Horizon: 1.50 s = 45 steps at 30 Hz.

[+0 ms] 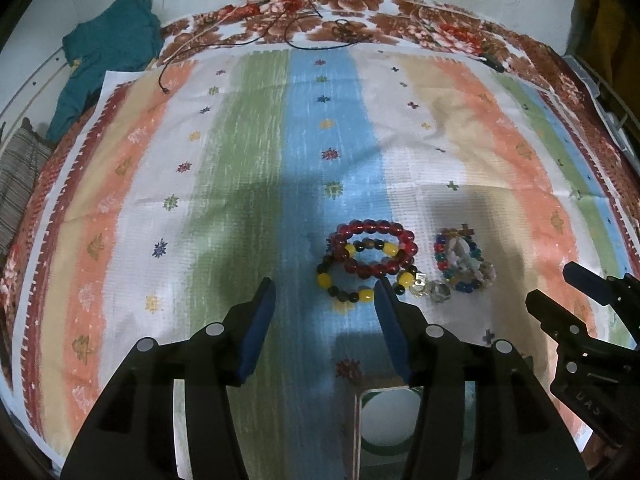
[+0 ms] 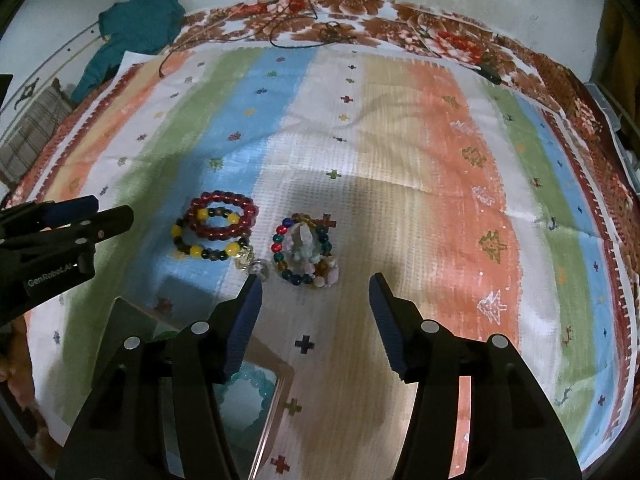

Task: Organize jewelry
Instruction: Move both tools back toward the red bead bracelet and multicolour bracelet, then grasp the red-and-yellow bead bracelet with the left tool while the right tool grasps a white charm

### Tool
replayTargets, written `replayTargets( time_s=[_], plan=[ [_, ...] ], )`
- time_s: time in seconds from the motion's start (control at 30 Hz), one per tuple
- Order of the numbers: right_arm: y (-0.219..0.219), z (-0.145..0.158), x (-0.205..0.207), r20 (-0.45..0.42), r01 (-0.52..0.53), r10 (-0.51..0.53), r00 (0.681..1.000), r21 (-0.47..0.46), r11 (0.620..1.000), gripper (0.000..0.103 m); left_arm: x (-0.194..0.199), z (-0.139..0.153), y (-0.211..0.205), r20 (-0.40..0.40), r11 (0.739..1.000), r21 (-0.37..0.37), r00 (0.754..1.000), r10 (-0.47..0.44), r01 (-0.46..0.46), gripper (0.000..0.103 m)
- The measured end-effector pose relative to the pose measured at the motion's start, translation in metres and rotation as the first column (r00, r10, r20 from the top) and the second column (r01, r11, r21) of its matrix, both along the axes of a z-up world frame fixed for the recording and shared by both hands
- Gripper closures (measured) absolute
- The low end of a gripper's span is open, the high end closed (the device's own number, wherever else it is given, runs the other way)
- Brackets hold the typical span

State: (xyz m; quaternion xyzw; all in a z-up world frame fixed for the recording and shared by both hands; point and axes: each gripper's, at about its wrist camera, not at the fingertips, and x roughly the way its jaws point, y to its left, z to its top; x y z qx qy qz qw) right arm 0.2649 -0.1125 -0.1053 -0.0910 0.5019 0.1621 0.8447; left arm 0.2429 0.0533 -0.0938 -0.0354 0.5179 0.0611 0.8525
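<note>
A red bead bracelet point(image 1: 374, 247) lies on a yellow-and-dark bead bracelet point(image 1: 352, 284) on the striped cloth; both show in the right wrist view, the red bracelet point(image 2: 222, 216) over the yellow-and-dark one point(image 2: 208, 246). A pile of multicoloured bracelets point(image 1: 464, 262) lies to their right, also in the right wrist view point(image 2: 306, 252). Clear beads point(image 2: 256, 266) lie between. A box point(image 2: 256, 392) holding a pale blue bracelet sits under the grippers. My left gripper point(image 1: 326, 300) is open and empty just short of the bracelets. My right gripper point(image 2: 316, 294) is open and empty just short of the multicoloured pile.
The striped cloth point(image 1: 260, 160) covers a floral bedspread point(image 1: 360, 12). A teal garment point(image 1: 108, 48) lies at the far left. Black cords point(image 1: 304, 28) trail along the far edge. A checked fabric point(image 1: 20, 176) sits at the left edge.
</note>
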Motion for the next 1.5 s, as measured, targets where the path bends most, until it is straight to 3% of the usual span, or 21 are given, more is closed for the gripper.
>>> replayTargets(
  time_s=[1.1, 1.2, 1.5],
  plan=[
    [0.007, -0.046, 0.043, -0.097, -0.002, -0.001, 0.995, -0.032, 0.999, 0.048, 0.052, -0.044, 0.002, -0.083, 0.999, 0.015, 0.996, -0.033, 0.034, 0.051],
    [0.008, -0.049, 0.045, -0.107, -0.007, 0.003, 0.994, -0.035, 0.999, 0.056, 0.056, -0.048, 0.001, -0.088, 0.999, 0.011, 0.995, -0.036, 0.037, 0.052],
    [0.016, -0.062, 0.052, -0.132, -0.034, 0.027, 0.991, -0.051, 0.998, 0.066, 0.066, -0.061, 0.001, -0.113, 0.999, 0.004, 0.993, -0.045, 0.046, 0.057]
  ],
)
